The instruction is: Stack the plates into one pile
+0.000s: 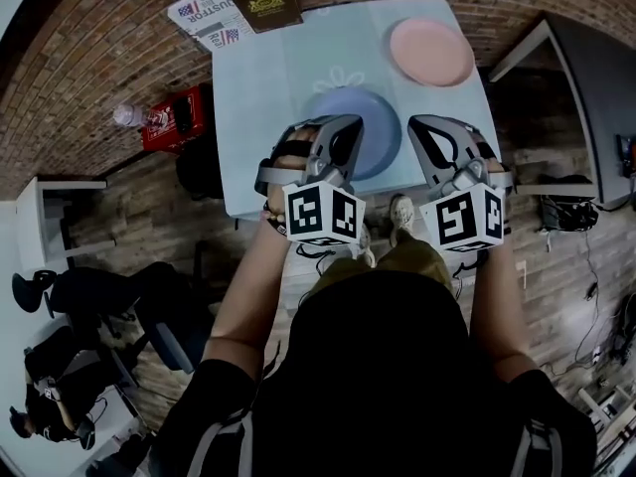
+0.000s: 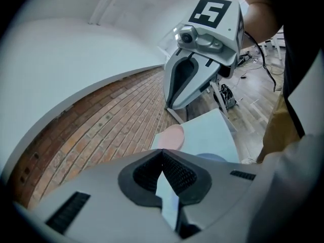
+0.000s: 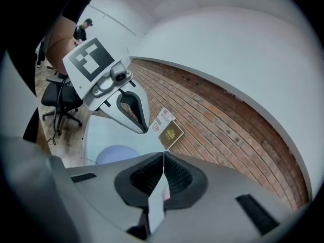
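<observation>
**Open up before reaching for a rim**

Nearest the person, both claws hang over the near edge of the tabletop (image 1: pixel 268 97). The left claw (image 1: pixel 338 127) is clenched on nothing, its ribbed pads meeting at the tips, and the right claw (image 1: pixel 429 127) is pinched together and empty in the same way. Neither can take a plate like this, so the claw that is going to work should spread its jaws first.

Just beyond them lies the blue plate (image 1: pixel 383 137), partly covered by the left claw and flat near the front edge. It looks like the natural base of the pile and is probably best left where it is.

Farther back, at the right corner, the pink plate (image 1: pixel 430 51) sits well apart from the blue one; stacking has not begun. The right claw seems best placed to fetch it: pinch the near rim, keep it level, and lower it centred over the blue plate.

The book (image 1: pixel 265 3) and magazine (image 1: pixel 204 16) at the far left corner are out of the way.
</observation>
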### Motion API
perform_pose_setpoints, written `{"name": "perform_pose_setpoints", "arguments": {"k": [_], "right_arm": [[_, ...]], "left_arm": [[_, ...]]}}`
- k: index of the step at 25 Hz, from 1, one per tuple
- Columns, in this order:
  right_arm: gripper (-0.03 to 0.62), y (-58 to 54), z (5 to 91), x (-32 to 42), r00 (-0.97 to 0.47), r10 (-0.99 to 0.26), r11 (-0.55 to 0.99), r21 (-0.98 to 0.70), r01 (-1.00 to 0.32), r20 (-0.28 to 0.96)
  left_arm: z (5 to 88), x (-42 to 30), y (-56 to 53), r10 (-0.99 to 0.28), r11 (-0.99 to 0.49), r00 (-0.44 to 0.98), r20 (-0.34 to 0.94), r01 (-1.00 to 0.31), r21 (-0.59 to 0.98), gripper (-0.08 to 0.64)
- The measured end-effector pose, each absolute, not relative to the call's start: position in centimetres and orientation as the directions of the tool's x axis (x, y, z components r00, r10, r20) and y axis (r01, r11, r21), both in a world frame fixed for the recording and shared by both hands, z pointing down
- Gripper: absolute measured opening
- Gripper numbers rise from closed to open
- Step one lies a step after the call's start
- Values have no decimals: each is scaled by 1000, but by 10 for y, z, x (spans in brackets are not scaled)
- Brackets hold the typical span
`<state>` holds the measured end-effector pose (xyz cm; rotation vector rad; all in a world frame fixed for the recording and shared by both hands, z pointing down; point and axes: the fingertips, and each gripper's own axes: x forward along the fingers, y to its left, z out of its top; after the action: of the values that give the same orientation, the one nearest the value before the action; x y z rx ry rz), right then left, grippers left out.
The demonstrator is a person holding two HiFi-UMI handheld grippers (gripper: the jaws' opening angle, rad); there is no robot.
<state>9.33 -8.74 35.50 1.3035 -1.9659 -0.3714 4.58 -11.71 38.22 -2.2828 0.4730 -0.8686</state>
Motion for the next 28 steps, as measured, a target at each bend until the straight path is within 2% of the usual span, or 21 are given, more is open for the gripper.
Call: {"name": "perform_pose_setpoints", "arguments": {"k": [8, 13, 15, 18, 28], "right_arm": [[35, -88, 356, 182, -147, -901, 377, 569, -731, 409], [35, -91, 366, 237, -115, -900, 352, 545, -761, 422], [35, -91, 371, 256, -107, -897, 349, 537, -768, 429], [35, -96, 379, 282, -103, -892, 350, 528, -774, 440], [35, -113, 402, 357, -66, -879, 332, 507, -795, 472]], "left_arm": [[405, 144, -127, -446, -768, 730, 519, -13, -641, 21], [436, 207, -148, -444, -751, 704, 554, 45, -659, 23], [453, 229, -153, -426, -763, 692, 583, 72, -643, 60], [480, 255, -164, -385, -809, 657, 649, 99, -580, 170], [568, 297, -211, -385, -827, 493, 780, 191, -529, 189]]}}
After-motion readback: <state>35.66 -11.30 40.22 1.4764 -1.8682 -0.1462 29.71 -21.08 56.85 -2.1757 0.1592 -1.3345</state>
